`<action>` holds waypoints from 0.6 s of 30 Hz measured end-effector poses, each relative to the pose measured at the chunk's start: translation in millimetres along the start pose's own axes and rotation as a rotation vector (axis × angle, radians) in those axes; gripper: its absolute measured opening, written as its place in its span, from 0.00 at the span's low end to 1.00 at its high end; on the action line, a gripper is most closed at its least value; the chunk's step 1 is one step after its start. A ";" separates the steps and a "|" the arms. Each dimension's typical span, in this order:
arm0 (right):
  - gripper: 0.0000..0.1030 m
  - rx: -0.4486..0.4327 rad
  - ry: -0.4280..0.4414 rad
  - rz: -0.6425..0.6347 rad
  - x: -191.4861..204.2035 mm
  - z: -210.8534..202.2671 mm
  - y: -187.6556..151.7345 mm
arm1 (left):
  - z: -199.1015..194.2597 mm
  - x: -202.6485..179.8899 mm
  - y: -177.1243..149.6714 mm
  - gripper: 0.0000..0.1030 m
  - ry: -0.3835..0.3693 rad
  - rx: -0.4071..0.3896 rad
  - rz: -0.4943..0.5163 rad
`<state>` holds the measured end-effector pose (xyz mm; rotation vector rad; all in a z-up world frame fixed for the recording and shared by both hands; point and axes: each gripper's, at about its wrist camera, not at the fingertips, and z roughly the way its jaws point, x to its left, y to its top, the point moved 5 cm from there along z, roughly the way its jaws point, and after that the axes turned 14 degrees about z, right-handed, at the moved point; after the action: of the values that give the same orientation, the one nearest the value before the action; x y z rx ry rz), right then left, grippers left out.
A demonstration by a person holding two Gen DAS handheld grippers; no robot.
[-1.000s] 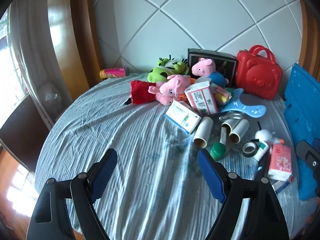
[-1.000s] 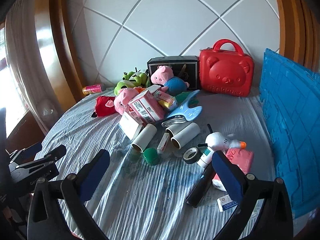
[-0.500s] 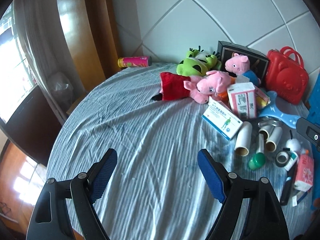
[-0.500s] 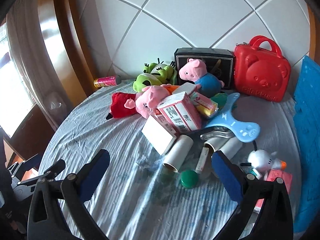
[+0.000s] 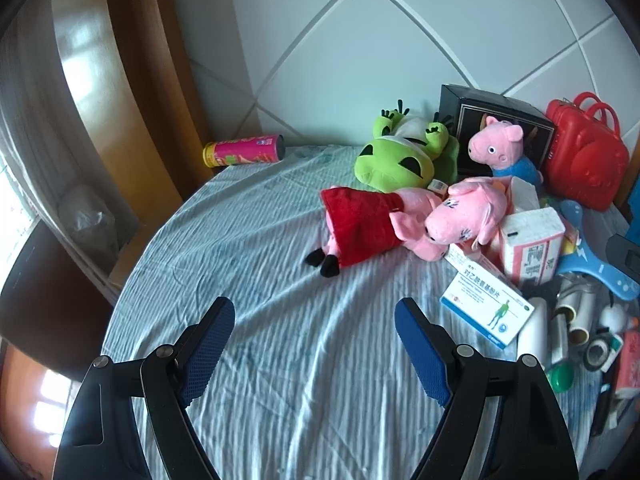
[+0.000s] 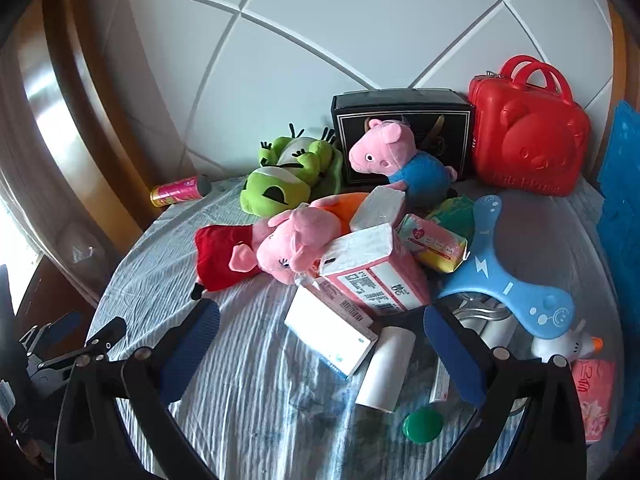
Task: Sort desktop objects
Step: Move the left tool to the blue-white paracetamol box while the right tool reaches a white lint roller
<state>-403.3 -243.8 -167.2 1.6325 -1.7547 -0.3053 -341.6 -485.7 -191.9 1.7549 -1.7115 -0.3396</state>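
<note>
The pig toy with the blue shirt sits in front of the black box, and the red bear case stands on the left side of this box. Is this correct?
Not quite. The pig toy in the blue shirt does sit in front of the black box, but the red bear case stands on the right side of the box, not the left. The right wrist view shows this clearly.

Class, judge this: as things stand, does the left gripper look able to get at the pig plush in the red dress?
Probably yes. The left gripper is open and empty, and only bare cloth lies between it and the pig plush, whose near side nothing covers.
</note>
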 end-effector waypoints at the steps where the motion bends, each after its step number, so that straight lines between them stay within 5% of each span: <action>1: 1.00 0.003 -0.013 0.006 -4.2 6.7 5.3 | 6.8 -3.4 4.7 0.80 -0.011 0.006 0.005; 18: 1.00 0.149 -0.122 0.051 -82.9 91.7 -3.6 | 99.6 -157.6 31.6 0.80 -0.217 0.113 0.150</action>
<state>-462.6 -192.8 -263.0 1.7008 -1.9480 -0.2605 -444.3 -359.0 -287.6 1.7072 -2.0398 -0.3844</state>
